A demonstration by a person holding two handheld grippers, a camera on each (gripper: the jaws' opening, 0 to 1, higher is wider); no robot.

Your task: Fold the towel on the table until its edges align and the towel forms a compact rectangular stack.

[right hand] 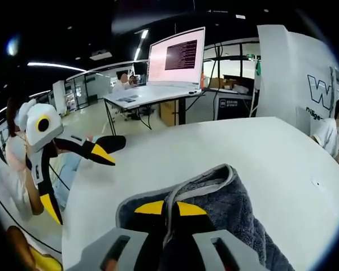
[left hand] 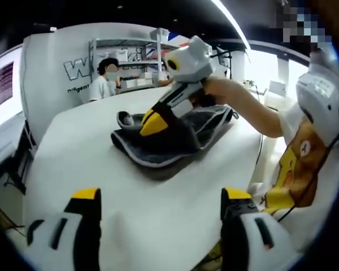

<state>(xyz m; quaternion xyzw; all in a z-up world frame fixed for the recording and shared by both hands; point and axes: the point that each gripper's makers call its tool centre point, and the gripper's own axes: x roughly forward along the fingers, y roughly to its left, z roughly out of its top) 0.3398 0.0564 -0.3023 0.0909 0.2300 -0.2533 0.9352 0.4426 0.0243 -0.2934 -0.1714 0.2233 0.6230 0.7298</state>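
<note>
**Right gripper pinches the towel; left gripper held apart over the near edge**

In the right gripper view, the right gripper (right hand: 170,210) has its yellow-tipped jaws pressed together on a raised fold of the towel (right hand: 226,209), a thin ridge of cloth standing between the tips. The left gripper view shows the same gripper (left hand: 152,121) from the other side, a hand (left hand: 223,90) wrapped round its handle, its jaws angled down into the cloth.

The towel (left hand: 175,135) is dark grey with a paler grey border. It lies bunched and partly folded on the white table (left hand: 101,169), towards the middle of the top and nearer the edge where the person (left hand: 311,152) stands.

The left gripper (left hand: 158,197) has its jaws spread wide with nothing between them, over the bare table near the edge, well apart from the towel. In the right gripper view it (right hand: 79,169) appears at the left, beyond the table's (right hand: 214,147) edge, jaws likewise apart.

Farther off, a second person (left hand: 104,79) stands past the far edge in front of a white wall with shelving (left hand: 130,62). In the right gripper view a lit monitor (right hand: 176,56) sits on a desk (right hand: 147,95) behind the table.
</note>
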